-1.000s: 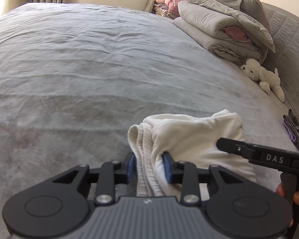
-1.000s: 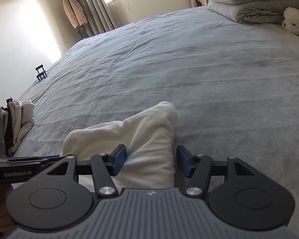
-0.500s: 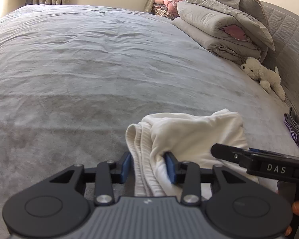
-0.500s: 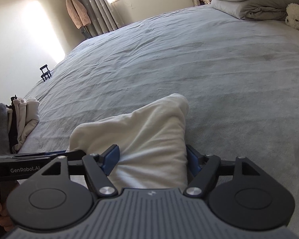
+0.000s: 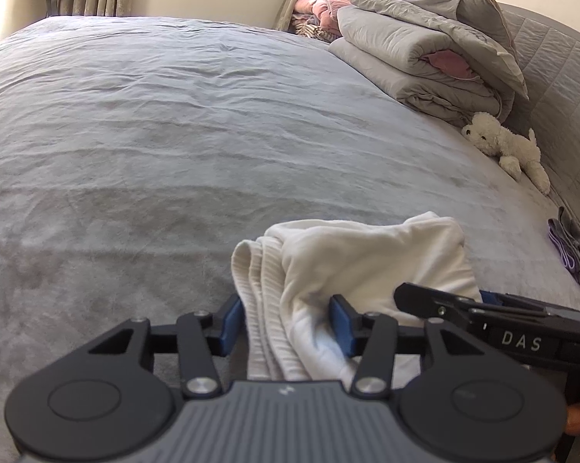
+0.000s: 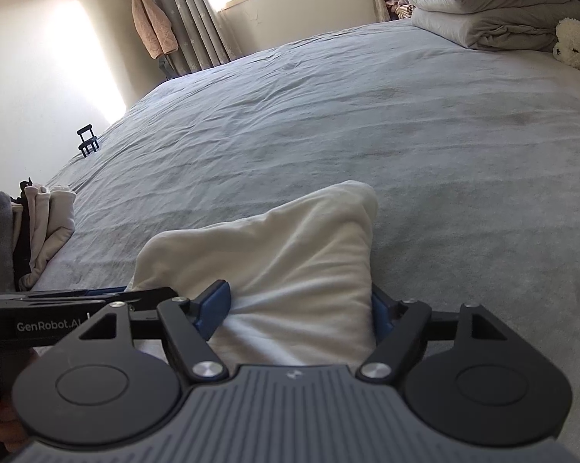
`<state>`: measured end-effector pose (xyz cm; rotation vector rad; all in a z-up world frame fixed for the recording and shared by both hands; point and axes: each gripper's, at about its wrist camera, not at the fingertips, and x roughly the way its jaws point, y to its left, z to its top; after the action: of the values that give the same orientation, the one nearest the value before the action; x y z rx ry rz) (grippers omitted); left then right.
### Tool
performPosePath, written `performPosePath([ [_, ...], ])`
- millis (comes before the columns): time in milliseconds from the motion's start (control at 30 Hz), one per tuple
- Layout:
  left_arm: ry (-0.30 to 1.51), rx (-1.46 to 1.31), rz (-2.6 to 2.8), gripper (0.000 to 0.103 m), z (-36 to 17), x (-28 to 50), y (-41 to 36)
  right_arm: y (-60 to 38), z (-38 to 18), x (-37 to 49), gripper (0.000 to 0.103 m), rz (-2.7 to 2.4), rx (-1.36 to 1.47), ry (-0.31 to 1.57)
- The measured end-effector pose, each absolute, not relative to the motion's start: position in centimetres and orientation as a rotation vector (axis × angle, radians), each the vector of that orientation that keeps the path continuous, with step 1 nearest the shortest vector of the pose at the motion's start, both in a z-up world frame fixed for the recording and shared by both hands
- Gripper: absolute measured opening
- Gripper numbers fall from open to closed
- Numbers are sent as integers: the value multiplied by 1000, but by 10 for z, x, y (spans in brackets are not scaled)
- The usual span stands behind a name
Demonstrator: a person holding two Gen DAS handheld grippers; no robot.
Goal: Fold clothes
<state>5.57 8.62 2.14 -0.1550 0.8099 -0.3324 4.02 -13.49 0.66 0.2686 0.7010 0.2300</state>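
A folded white garment [image 5: 371, 262] lies on the grey bed sheet [image 5: 174, 135], ribbed band edge to the left. My left gripper [image 5: 286, 324] straddles its near end, jaws partly open, blue pads touching the cloth on both sides. In the right wrist view the same garment [image 6: 290, 254] looks like a plump cream bundle. My right gripper [image 6: 297, 308] is open wide around its near end, and the fabric creases toward the left pad. Each gripper shows side-on in the other's view: the right gripper [image 5: 482, 320], the left gripper [image 6: 77, 308]. The garment's near edge is hidden under the gripper bodies.
Folded grey duvets [image 5: 425, 50] and a white plush toy [image 5: 509, 146] sit by the padded headboard. A purple-grey cloth [image 5: 567, 247] lies at the right edge. A pile of folded clothes [image 6: 31, 231] and a small black stand [image 6: 87, 142] are at the left bed edge.
Both grippers' jaws have widened around the garment, the right one more. Both have slid slightly forward over the cloth, which stays on the bed.
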Motion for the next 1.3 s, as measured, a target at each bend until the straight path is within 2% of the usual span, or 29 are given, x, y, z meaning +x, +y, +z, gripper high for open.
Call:
performPosePath([
  [33, 809, -157, -337, 38, 22, 55, 86, -135, 6, 40, 74, 224, 276, 699],
  [67, 807, -157, -340, 34, 23, 55, 86, -136, 7, 40, 72, 216, 283, 698],
  [100, 802, -154, -339, 31, 24, 54, 86, -136, 8, 40, 66, 207, 290, 698],
  [133, 797, -153, -339, 26, 25, 54, 86, -137, 9, 40, 53, 202, 296, 698],
  [167, 795, -166, -344, 22, 27, 54, 87, -137, 11, 39, 45, 198, 298, 695],
  [200, 793, -178, -348, 21, 29, 54, 89, -137, 13, 39, 34, 193, 296, 689],
  [233, 791, -191, -354, 19, 31, 53, 90, -137, 15, 38, 26, 193, 291, 681],
  [333, 782, -219, -369, 18, 36, 51, 92, -135, 25, 34, 22, 202, 257, 644],
  [567, 765, -242, -387, 18, 42, 47, 93, -125, 48, 24, 21, 217, 143, 552],
  [700, 790, -215, -378, 19, 36, 49, 89, -129, 34, 34, 21, 186, 169, 640],
  [767, 802, -205, -364, 22, 31, 53, 89, -137, 22, 40, 25, 171, 228, 698],
  [800, 807, -203, -358, 23, 29, 54, 89, -140, 18, 42, 33, 167, 254, 715],
  [833, 812, -202, -354, 24, 28, 56, 90, -143, 17, 43, 37, 167, 266, 717],
  [900, 818, -211, -352, 25, 27, 56, 91, -146, 19, 43, 41, 173, 276, 716],
  [1000, 824, -215, -350, 30, 26, 57, 91, -149, 19, 42, 59, 175, 305, 724],
  [1233, 823, -202, -342, 35, 23, 58, 89, -150, 13, 40, 59, 204, 347, 746],
  [1267, 821, -199, -340, 36, 23, 58, 88, -148, 12, 39, 56, 214, 343, 745],
  [1300, 820, -196, -339, 36, 23, 58, 88, -146, 12, 38, 49, 218, 329, 743],
])
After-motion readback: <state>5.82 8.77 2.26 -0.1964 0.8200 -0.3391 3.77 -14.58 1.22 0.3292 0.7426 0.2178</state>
